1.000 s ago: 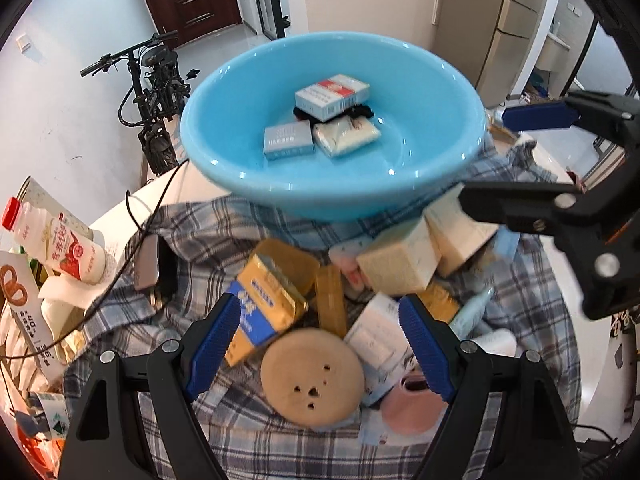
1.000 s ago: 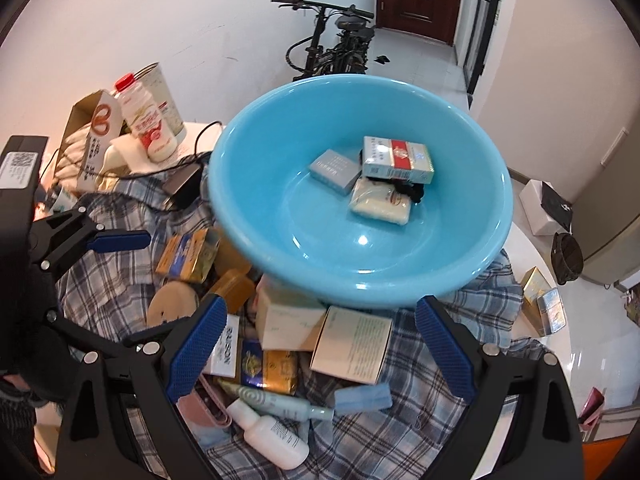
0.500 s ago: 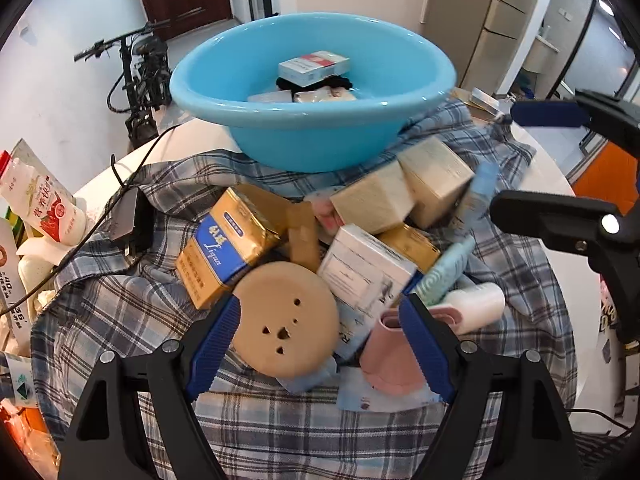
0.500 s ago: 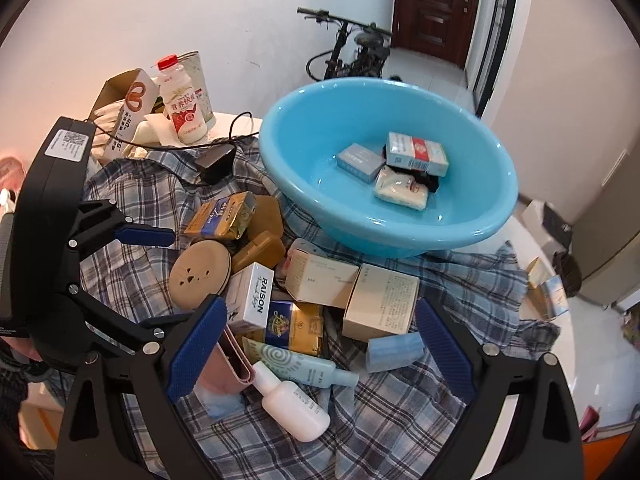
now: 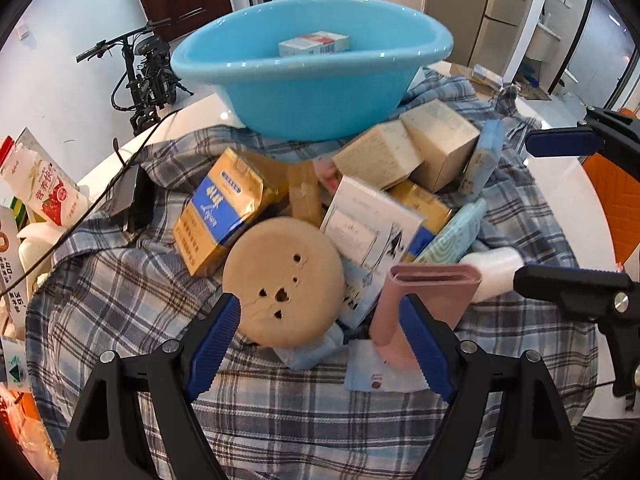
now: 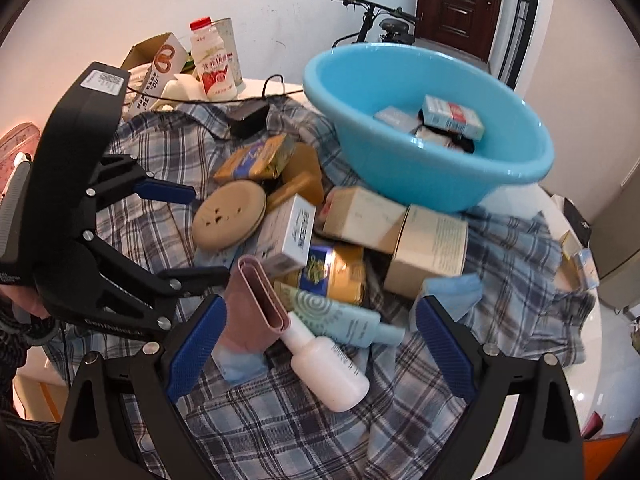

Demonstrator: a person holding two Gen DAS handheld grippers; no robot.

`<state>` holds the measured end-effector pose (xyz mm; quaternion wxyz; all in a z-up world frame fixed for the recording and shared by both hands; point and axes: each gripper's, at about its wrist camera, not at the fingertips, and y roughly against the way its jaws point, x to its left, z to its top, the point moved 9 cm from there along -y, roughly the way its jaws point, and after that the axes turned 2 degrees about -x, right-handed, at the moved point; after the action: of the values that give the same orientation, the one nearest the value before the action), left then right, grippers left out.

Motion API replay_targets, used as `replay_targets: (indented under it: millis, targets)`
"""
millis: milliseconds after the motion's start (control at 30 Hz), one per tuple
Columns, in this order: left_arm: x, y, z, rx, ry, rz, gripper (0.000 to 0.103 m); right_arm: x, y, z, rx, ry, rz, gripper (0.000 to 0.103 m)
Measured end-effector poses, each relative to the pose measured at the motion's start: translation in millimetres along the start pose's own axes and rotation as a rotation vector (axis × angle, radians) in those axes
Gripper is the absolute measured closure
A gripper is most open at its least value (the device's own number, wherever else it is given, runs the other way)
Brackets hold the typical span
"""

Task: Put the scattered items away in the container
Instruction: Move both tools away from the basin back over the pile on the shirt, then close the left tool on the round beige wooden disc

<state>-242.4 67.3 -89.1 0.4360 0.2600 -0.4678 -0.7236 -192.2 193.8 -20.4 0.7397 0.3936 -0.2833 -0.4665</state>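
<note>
A blue basin (image 5: 312, 80) (image 6: 424, 160) stands at the back of a plaid cloth and holds a red-and-white pack (image 6: 452, 116) and other small packs. In front of it lies a pile: a round tan disc (image 5: 284, 280) (image 6: 230, 214), a blue-and-gold pack (image 5: 220, 208), a white box (image 5: 368, 232) (image 6: 292, 228), tan boxes (image 5: 440, 144), a pink case (image 5: 424, 300) (image 6: 256, 308), a white bottle (image 6: 328, 368) and a pale blue tube (image 6: 340, 320). My left gripper (image 5: 320, 344) is open, low over the disc and pink case. My right gripper (image 6: 320, 344) is open above the white bottle.
The plaid cloth (image 5: 280, 412) covers a white round table (image 5: 560, 200). A milk bottle (image 6: 212, 64), a carton (image 6: 160, 64) and a black charger with cable (image 6: 248, 118) lie at the left back edge. A bicycle (image 5: 148, 76) stands behind.
Both grippers have drawn back from over the basin and dropped toward the pile at the cloth's near side. Both stayed open and empty.
</note>
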Motion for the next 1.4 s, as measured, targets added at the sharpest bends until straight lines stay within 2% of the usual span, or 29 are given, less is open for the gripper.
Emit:
replay_targets:
  millis: [333,467,700,967,1067,1267,1400]
  targets:
    - [6,-3,-33,0.015,-0.002,0.031,0.019,-3,-7,-38,0.047,0.003,0.008,0.008]
    - [2,-6,-39,0.026,0.007,0.003,0.019,-2,-13,-47,0.071,0.011,0.017,0.008]
    - [-1,-8,-38,0.025,-0.014,0.001,0.019,4,-20,-58,0.093,0.021,0.04,0.008]
    - [16,-10,-20,0.024,-0.023,0.014,0.019,7,-20,-62,0.095,0.008,0.075,0.008]
    - [24,-17,-15,0.041,0.013,-0.011,0.019,7,-18,-61,0.088,0.004,0.079,0.008]
    - [27,-32,-12,0.079,0.086,-0.11,0.019,6,-16,-62,0.085,-0.005,0.085,0.008]
    - [30,-39,-10,0.093,0.105,-0.125,0.019,4,-16,-61,0.083,-0.015,0.087,0.008]
